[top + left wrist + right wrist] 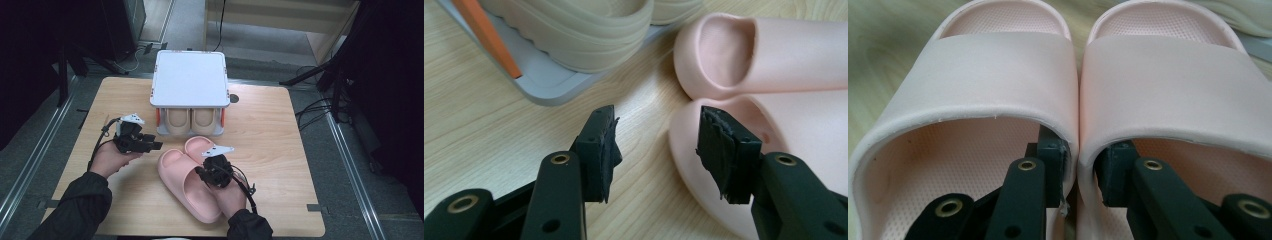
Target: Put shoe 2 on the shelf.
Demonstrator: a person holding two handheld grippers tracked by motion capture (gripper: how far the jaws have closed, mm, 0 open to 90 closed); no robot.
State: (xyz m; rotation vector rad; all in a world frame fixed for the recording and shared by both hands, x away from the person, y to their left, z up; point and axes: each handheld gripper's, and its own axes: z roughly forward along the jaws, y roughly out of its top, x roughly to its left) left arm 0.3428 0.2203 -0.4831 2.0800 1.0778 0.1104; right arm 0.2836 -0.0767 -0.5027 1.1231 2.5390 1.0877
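A wooden table [280,150] is seen on a grey floor, with a white shoe rack [190,80] at its far side, where a beige pair [191,121] is stored on the lower shelf. The pink slippers [187,182] lie side by side in front of the rack, touching each other. Their long axis runs from the near edge toward the rack, slightly tilted to the left, and the toes point to the rack. The right gripper [1080,175] is closed on the two inner walls, one jaw inside each slipper, so both are pinched together. The left gripper [656,150] is held wide and empty just beside the toes. If the pinch is shallow, one slipper could probably slide out during lifting, or the toes could hit the shelf edge.
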